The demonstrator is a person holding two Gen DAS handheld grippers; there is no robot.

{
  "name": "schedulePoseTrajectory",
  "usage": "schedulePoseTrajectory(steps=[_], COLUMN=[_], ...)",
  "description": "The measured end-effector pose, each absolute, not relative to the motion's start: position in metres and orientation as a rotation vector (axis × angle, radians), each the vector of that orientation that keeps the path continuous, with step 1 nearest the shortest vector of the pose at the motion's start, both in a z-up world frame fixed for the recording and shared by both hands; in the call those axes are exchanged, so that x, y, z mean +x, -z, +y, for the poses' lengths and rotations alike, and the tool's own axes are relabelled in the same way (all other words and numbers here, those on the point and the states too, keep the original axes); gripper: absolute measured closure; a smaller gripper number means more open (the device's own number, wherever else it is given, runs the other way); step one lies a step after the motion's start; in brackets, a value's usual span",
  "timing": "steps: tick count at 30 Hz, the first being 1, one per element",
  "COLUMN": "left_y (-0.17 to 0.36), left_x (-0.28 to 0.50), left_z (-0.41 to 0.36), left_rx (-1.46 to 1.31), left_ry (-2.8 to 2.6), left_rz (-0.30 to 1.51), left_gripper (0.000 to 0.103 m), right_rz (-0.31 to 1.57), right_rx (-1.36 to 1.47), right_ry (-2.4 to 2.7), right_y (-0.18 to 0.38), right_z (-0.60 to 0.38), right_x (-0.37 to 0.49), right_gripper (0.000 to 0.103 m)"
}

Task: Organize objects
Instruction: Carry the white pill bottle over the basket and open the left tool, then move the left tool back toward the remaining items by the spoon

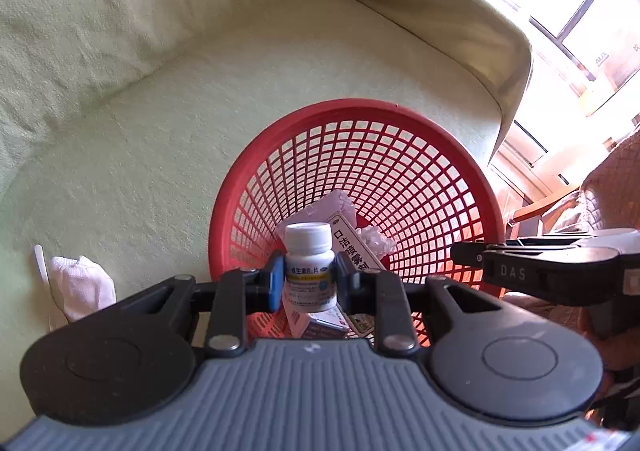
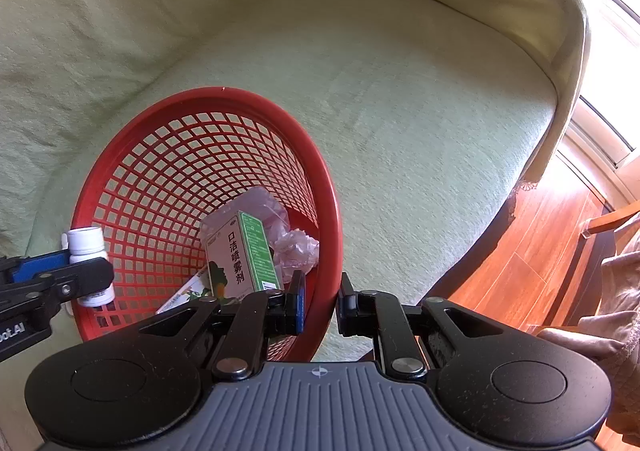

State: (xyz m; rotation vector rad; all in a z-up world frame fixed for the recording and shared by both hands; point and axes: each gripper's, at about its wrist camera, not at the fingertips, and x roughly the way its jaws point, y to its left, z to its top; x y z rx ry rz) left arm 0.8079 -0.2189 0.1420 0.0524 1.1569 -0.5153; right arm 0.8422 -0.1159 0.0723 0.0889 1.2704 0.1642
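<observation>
A small white pill bottle with a white cap is upright between the blue pads of my left gripper, which is shut on it just above the near side of the red mesh basket. The right wrist view shows the same bottle in the left gripper at the basket's left rim. My right gripper is shut on the basket's rim, on its right near side. A white and green box, a flat packet and crumpled clear plastic lie inside the basket.
The basket rests on a pale green sofa seat with the backrest behind and an armrest at the right. A white cloth lies on the seat left of the basket. Wooden floor lies beyond the sofa edge.
</observation>
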Motion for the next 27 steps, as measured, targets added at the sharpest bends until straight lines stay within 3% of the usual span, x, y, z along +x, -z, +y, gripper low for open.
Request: schedulePoseTrajectory(steps=[12, 16, 27], left_y=[-0.122, -0.120, -0.146], left_x=[0.818, 0.818, 0.818], left_z=[-0.242, -0.242, -0.212], left_rx=[0.096, 0.090, 0.016], left_ry=[0.498, 0.493, 0.467], left_rz=[1.187, 1.189, 1.110], left_gripper=[0.081, 0.071, 0.067], right_rz=[1.271, 1.271, 1.274], right_rx=[0.092, 0.092, 0.090], right_ry=[-0.165, -0.165, -0.165], right_y=[-0.070, -0.071, -0.071], right_z=[-0.117, -0.117, -0.117], right_x=[0.845, 0.844, 0.842], right_gripper=[0.092, 0.092, 0.092])
